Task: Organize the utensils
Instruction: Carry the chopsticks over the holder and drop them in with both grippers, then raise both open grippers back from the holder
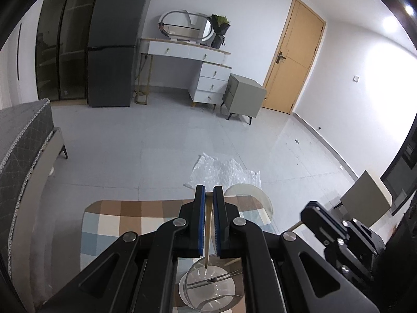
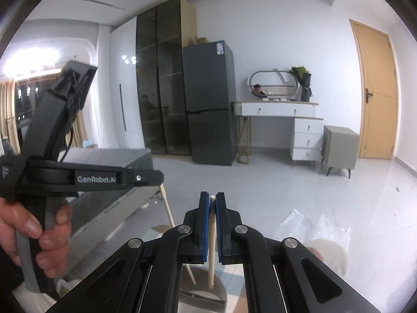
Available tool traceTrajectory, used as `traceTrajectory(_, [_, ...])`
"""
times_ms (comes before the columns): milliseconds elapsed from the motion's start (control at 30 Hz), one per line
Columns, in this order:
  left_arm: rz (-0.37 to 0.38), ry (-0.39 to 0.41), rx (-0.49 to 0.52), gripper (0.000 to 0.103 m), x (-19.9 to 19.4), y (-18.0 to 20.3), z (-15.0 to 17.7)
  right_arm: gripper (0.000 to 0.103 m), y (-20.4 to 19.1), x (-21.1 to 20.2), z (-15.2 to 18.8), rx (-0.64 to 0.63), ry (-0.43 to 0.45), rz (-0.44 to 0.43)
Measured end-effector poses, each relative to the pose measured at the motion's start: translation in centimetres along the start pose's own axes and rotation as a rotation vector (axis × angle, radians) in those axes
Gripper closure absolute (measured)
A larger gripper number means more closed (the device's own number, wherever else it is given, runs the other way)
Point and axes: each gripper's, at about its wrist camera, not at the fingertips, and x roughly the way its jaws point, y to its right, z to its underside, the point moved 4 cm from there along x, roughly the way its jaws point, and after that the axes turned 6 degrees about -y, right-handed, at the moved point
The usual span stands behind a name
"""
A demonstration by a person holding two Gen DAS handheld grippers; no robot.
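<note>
Both chopsticks' lower ends cut off | left gripper (image 1: pixel 209 195) clamps chopstick (image 1: pixel 207 234) | right gripper (image 2: pixel 212 200) likewise

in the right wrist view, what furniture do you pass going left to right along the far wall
glass-door cabinet → dark fridge → white dressing table with oval mirror → grey nightstand → wooden door

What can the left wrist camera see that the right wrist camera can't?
Only the left wrist view shows the checkered cloth and the round metal holder below the left gripper. Only the right wrist view shows the person's hand. Both show each gripper shut on a wooden chopstick, the right gripper, the fridge and the door.
</note>
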Motion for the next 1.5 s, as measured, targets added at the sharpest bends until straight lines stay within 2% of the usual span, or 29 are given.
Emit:
traceTrajectory(100, [0.001,-0.022,0.016,0.101,0.6,0.1,0.4,0.099,-0.1,1.2,1.1,-0.006,-0.042,-0.023])
traceTrajectory(267, [0.044,-0.082,0.054,0.101,1.2,0.8,0.8,0.098,-0.8,2.4,2.3,0.001,-0.113,-0.078])
traceTrajectory(300, [0.034,-0.094,0.058,0.098,1.3,0.9,0.6,0.095,-0.7,2.4,2.4,0.010,-0.115,-0.086])
traceTrajectory(367, [0.015,-0.110,0.049,0.078,1.3,0.8,0.2,0.082,-0.3,2.0,2.6,0.047,-0.122,-0.115])
traceTrajectory(400, [0.008,-0.101,0.030,0.061,0.7,0.5,0.1,0.066,-0.1,1.6,2.7,0.063,-0.119,-0.122])
traceTrajectory(433, [0.011,-0.081,0.015,0.055,0.3,0.3,-0.1,0.055,0.1,0.9,2.8,0.084,-0.109,-0.126])
traceTrajectory(633, [-0.036,-0.011,-0.045,0.031,-3.4,-0.8,0.1,0.048,1.3,-2.6,4.1,0.152,-0.109,-0.099])
traceTrajectory(733, [-0.083,0.031,-0.050,0.028,-5.3,-0.9,0.9,0.038,1.3,-4.8,4.4,0.174,-0.094,-0.076])
traceTrajectory(1067, [-0.149,0.061,-0.045,0.027,-8.5,0.1,4.3,0.025,-0.3,-10.9,4.2,0.187,-0.018,-0.050])
traceTrajectory(1167, [-0.177,0.063,-0.033,0.024,-9.1,0.5,5.1,0.020,-0.9,-11.9,4.2,0.194,-0.007,-0.048])
traceTrajectory(1233, [-0.195,0.068,-0.035,0.017,-9.5,0.8,5.8,0.017,-0.9,-12.2,4.3,0.195,-0.004,-0.051])
traceTrajectory(1500, [-0.205,0.102,-0.082,0.016,-10.7,0.4,9.1,0.010,-2.3,-13.8,6.4,0.198,-0.005,-0.058])
